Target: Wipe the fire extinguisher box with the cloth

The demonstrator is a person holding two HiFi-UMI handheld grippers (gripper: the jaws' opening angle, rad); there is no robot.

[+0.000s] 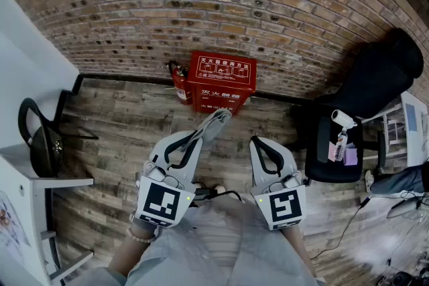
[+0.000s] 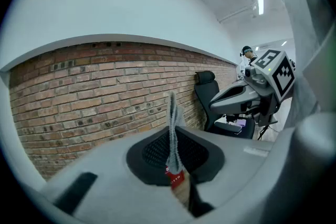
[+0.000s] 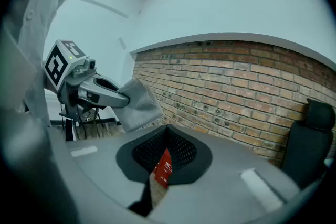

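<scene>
The red fire extinguisher box (image 1: 221, 80) stands on the wood floor against the brick wall, ahead of both grippers. A sliver of it shows between the jaws in the left gripper view (image 2: 176, 180) and the right gripper view (image 3: 164, 167). My left gripper (image 1: 201, 133) is shut on a grey cloth (image 1: 214, 122), which sticks up from the pinched jaws (image 2: 172, 126) and hangs off the gripper in the right gripper view (image 3: 137, 103). My right gripper (image 1: 255, 141) is beside it, shut and holding nothing. Both are held well short of the box.
A red fire extinguisher (image 1: 179, 84) stands left of the box. A black office chair (image 1: 338, 147) at the right carries a spray bottle (image 1: 343, 120). A white desk (image 1: 30, 177) and a dark chair (image 1: 41, 137) are at the left. Cables (image 1: 348, 228) lie at the right.
</scene>
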